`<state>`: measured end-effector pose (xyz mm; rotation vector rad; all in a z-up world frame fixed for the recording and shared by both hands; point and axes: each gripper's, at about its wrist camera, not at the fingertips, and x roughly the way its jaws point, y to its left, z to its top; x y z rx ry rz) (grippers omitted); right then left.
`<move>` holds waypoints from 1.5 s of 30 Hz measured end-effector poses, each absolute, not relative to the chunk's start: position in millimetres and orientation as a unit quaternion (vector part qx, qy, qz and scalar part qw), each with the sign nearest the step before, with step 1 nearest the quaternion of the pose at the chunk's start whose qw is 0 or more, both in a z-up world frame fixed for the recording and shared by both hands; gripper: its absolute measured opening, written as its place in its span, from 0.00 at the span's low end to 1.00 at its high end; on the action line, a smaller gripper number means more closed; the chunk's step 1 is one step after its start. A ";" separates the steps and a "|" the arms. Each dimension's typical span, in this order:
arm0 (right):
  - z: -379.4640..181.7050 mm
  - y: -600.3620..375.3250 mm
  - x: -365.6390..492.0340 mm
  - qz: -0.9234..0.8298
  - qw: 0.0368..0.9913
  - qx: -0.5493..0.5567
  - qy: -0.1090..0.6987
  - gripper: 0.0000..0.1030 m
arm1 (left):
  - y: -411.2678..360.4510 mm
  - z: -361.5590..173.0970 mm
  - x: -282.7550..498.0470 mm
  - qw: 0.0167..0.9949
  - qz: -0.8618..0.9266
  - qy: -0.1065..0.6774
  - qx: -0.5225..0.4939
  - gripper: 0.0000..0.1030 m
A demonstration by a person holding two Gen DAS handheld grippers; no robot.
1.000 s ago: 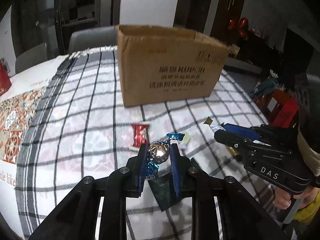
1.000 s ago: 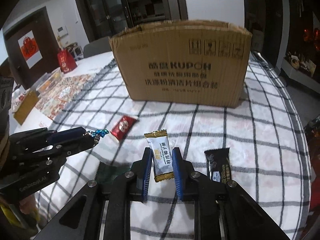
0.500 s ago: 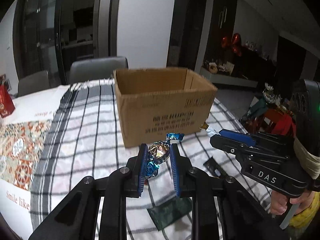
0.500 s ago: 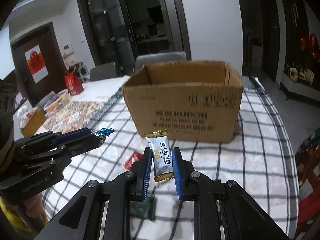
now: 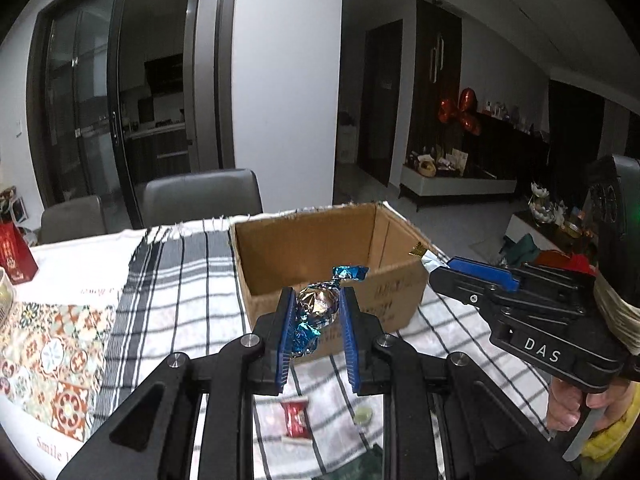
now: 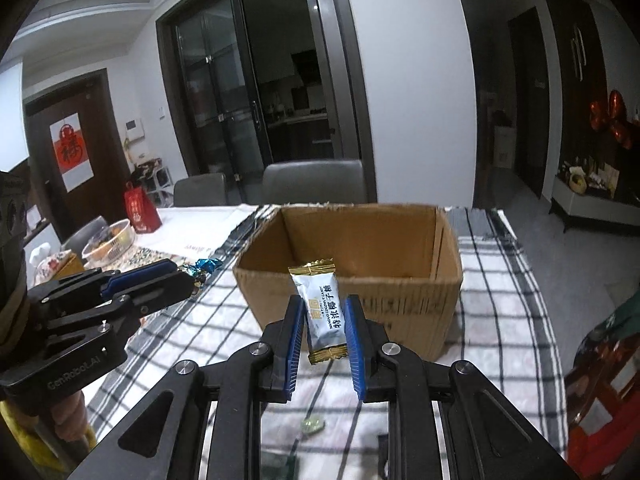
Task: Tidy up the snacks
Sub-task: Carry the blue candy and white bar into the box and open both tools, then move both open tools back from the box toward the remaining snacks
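Left wrist view gives you the counter point(image 5: 168, 280) under its checked cloth, with the open cardboard box point(image 5: 304, 248) at twelve o'clock from your left tool point(image 5: 316, 314). That tool is clamped on a foil-wrapped candy point(image 5: 320, 302) with blue twisted ends, held above the cloth in front of the box. Only this view shows the small red candy point(image 5: 295, 420) lying on the cloth at six o'clock, partly hidden by the tool's frame.

Right wrist view alone lets you read the white packet point(image 6: 322, 312) with gold ends, upright and pinched in your right tool point(image 6: 322, 324), before the box's near wall. A pale round sweet point(image 6: 313, 424) below is blurred. The dark wrapper point(image 5: 356, 468) at the bottom edge is cut off in both views.
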<state>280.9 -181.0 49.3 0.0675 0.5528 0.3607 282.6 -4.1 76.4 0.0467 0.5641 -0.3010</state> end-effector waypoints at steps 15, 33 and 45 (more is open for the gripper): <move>67.4 -187.5 335.6 0.158 0.951 0.019 0.266 0.21 | -10.5 90.5 345.9 0.949 -0.153 0.275 0.028 0.22; 65.9 -203.4 370.6 0.119 0.953 0.017 0.276 0.36 | -24.0 87.0 392.2 0.947 -0.146 0.284 0.046 0.50; 72.8 -208.7 327.2 0.121 0.955 0.019 0.272 0.36 | -24.7 93.7 343.8 0.950 -0.141 0.272 0.066 0.51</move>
